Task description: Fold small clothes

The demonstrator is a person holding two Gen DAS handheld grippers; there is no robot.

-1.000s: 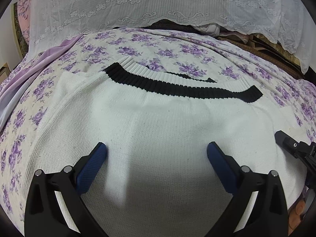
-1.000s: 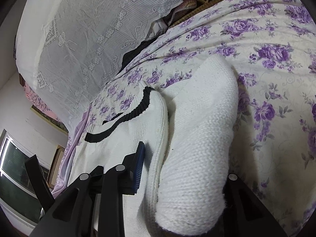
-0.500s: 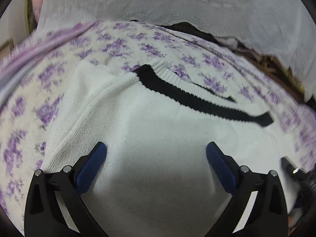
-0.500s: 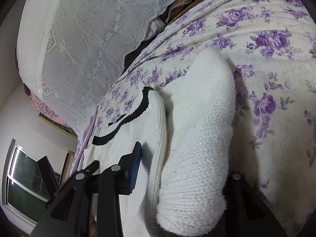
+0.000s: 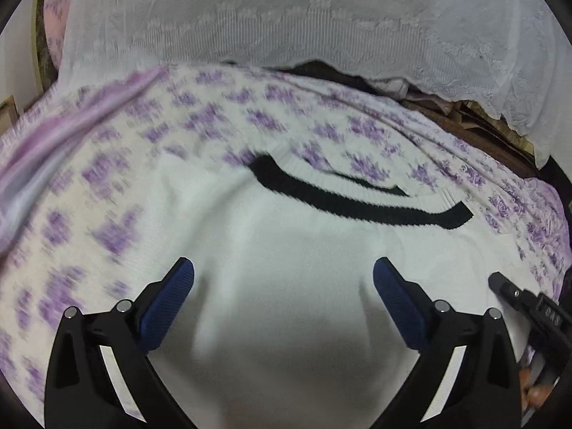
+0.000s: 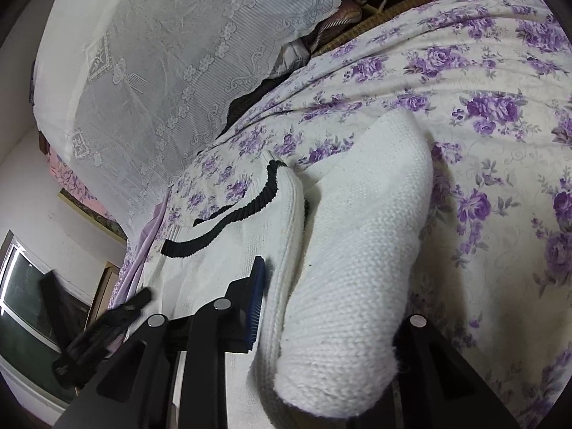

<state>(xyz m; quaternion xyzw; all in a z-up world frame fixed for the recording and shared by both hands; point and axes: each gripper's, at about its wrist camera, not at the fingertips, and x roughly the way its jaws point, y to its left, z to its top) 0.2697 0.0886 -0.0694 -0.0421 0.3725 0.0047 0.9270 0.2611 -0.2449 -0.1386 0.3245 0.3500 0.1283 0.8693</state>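
Floral bedspread (image 6: 500,71): white sweater (image 5: 286,250) spread flat. Right claw (image 6: 321,325) clenched on sleeve (image 6: 357,250); left claw (image 5: 282,279) released above. Step: sleeve fold. Next: carry sleeve across body.

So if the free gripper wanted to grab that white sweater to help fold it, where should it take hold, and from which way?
Probably the left shoulder edge of the white sweater, just left of the black collar band. There the knit ends in a thin flat border on the floral bedsheet, so the open left gripper could slide in low from the left. The right gripper has the bunched sleeve between its fingers.
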